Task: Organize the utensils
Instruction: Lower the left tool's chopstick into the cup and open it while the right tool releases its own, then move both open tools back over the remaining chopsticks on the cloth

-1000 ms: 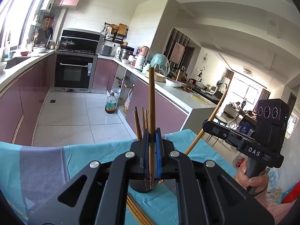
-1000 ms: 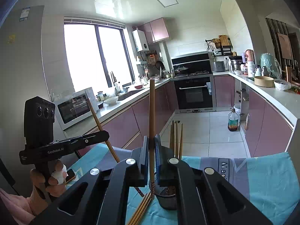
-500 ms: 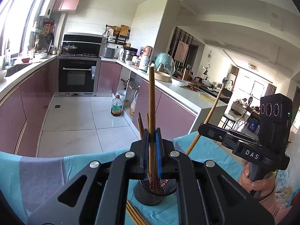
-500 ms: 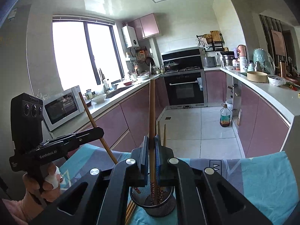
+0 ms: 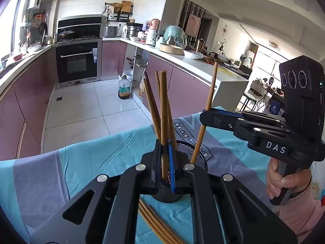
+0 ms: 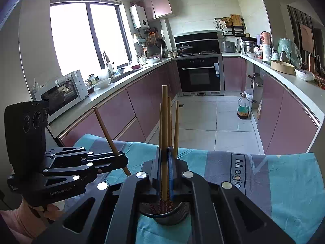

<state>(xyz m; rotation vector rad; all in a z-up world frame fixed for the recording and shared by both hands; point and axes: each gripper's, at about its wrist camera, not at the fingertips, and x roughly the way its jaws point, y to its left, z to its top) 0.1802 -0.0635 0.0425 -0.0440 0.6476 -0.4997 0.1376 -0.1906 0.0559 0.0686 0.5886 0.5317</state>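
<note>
1. The left gripper (image 5: 165, 162) was clamped shut on one wooden chopstick (image 5: 163, 109), held nearly upright, its lower end already inside the black mesh holder (image 5: 200, 156).
2. The right gripper (image 6: 165, 172) was likewise closed on a chopstick (image 6: 164, 126), its tip down among the patterned ends in the same holder (image 6: 182, 209).
3. The holder stood on the blue-and-grey cloth (image 5: 97, 158) toward the table's far edge, with several chopsticks (image 5: 151, 103) leaning in it already; loose chopsticks (image 5: 156, 225) lay on the cloth just on the near side of it.
4. Doing this step well probably meant keeping each stick steep, letting the tip sink past the rim, and only then easing the jaws apart (one at a time seems safer, since both grippers crowded the one small mouth).
5. Room was tight over the holder and it looked light enough to tip. The cloth to either side lay open for drawing back.
</note>
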